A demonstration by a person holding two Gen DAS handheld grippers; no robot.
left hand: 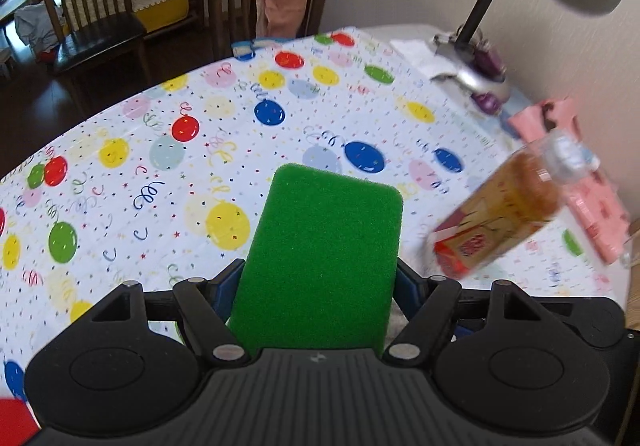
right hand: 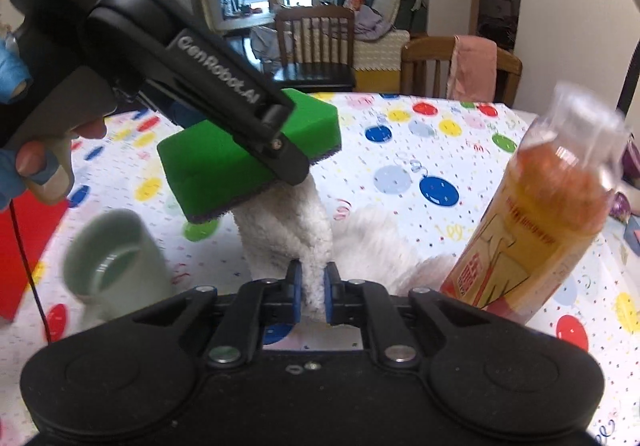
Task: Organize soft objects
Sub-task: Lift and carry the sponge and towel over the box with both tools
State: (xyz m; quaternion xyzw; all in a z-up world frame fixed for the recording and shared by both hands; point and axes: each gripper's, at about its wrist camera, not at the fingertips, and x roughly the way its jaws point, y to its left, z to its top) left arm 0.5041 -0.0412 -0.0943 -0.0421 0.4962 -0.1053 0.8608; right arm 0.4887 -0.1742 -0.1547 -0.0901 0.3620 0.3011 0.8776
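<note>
Above worktop (right hand: 400,149): left gripper (left hand: 320,278) pinching green sponge (left hand: 324,246) lengthwise; right gripper (right hand: 313,286), just below, clamped on white towel (right hand: 288,221).

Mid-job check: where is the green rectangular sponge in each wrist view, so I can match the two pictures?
Left wrist view: the green rectangular sponge fills the lower centre, clamped between the left hand-held gripper fingers.
Right wrist view: the sponge is upper left of centre, off the table in that gripper, above the white fluffy towel.
Shared landmark: the orange-liquid plastic bottle, at the right in both.
</note>
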